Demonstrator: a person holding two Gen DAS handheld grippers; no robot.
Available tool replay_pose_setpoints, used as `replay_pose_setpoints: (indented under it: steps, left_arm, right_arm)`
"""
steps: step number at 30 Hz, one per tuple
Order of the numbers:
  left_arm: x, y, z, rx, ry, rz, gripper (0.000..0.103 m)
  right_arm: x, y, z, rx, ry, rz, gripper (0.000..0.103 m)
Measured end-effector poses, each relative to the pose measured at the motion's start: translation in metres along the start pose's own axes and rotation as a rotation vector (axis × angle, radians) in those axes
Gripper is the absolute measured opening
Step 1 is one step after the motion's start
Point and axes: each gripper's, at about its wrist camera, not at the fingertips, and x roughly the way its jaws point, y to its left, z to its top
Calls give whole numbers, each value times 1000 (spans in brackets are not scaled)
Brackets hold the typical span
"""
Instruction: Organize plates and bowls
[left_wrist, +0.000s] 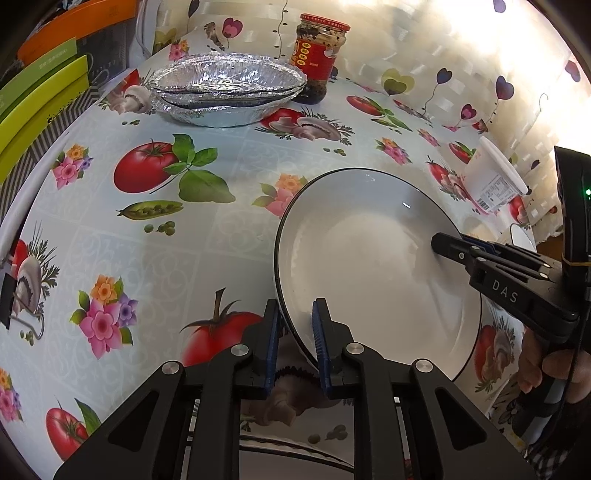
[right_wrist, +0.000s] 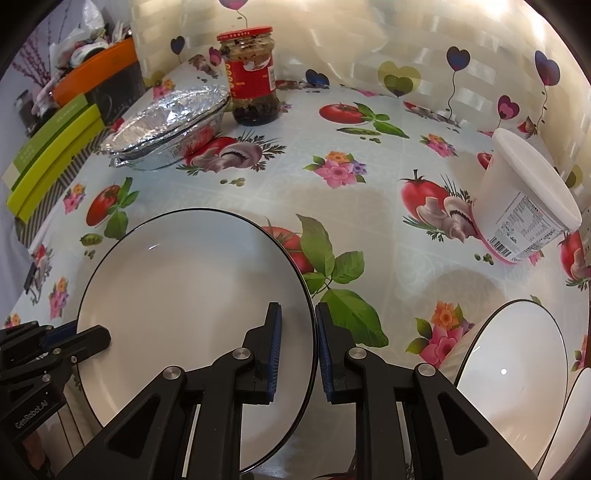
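Observation:
A white plate with a thin black rim is held above the flowered tablecloth by both grippers. My left gripper is shut on its left rim. My right gripper is shut on the plate's right rim; it also shows in the left wrist view at the plate's right edge. The left gripper shows in the right wrist view at the plate's left edge. A second white black-rimmed plate lies at the lower right, with another white rim behind it at the frame edge.
A stack of foil pans and a red-labelled jar stand at the back of the table. A white lidded tub stands at the right. Green and orange boxes line the left side.

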Motion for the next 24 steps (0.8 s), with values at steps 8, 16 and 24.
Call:
replay_pose_setpoints:
  steps: [8, 16, 24]
  left_arm:
    - [-5, 3, 1, -11, -14, 16, 19]
    - [-18, 5, 5, -27, -42, 15, 19]
    - [-34, 7, 4, -34, -65, 16, 19]
  right_arm:
    - [-3, 3, -1, 14, 3, 22, 17]
    - [-18, 7, 1, 21, -17, 33, 17]
    - [-34, 15, 0, 14, -37, 36, 17]
